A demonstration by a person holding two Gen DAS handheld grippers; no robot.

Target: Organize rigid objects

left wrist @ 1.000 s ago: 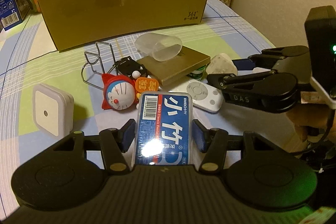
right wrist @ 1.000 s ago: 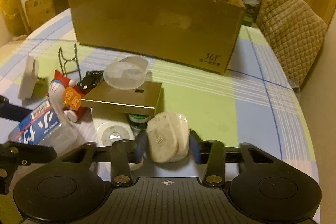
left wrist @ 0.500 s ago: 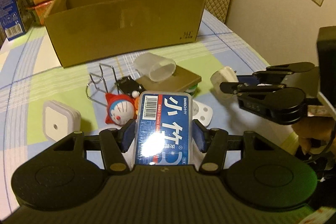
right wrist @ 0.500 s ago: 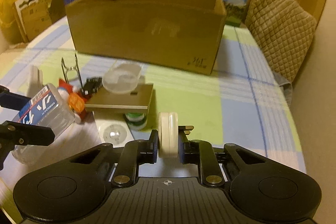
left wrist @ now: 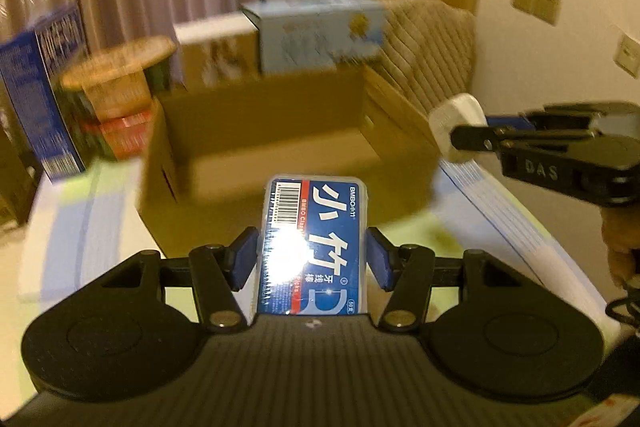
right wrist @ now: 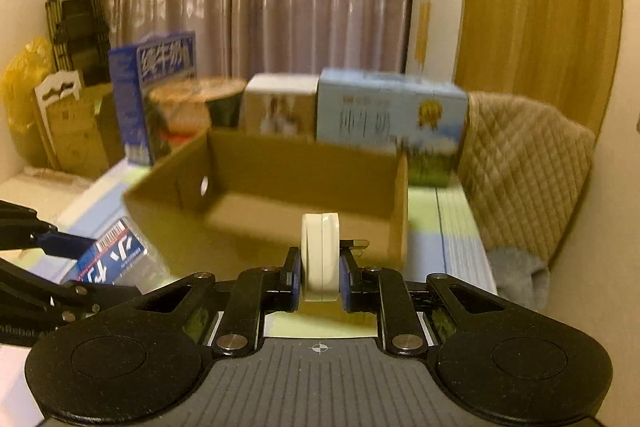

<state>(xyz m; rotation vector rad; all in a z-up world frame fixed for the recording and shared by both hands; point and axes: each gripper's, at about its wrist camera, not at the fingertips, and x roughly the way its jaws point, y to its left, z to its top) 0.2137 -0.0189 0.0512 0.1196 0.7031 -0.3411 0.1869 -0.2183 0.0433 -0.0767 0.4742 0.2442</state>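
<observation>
The likeliest slip is a drop short of the open brown cardboard box [left wrist: 272,147]: both held things hang in front of its near wall, not yet over the opening, so letting go now would, I judge, land them on the checked tablecloth [left wrist: 516,227] before the box or bounce them off the rim. The left gripper [left wrist: 314,259] is partly open, its blue pads pressed on the two long sides of the clear plastic floss-pick case with the blue label [left wrist: 316,247]; the smooth, glossy walls could slide if it tips forward. That case lies label up, its long axis running straight along the fingers toward the box, barcode end leading. The right gripper [right wrist: 319,273] is closed tight on the flat faces of the white round plug-in adapter [right wrist: 320,255], held on edge, its metal prongs sticking out to the right, across the fingers; its rounded rim could roll between the pads. With both grippers close before the box, they could also knock together.
</observation>
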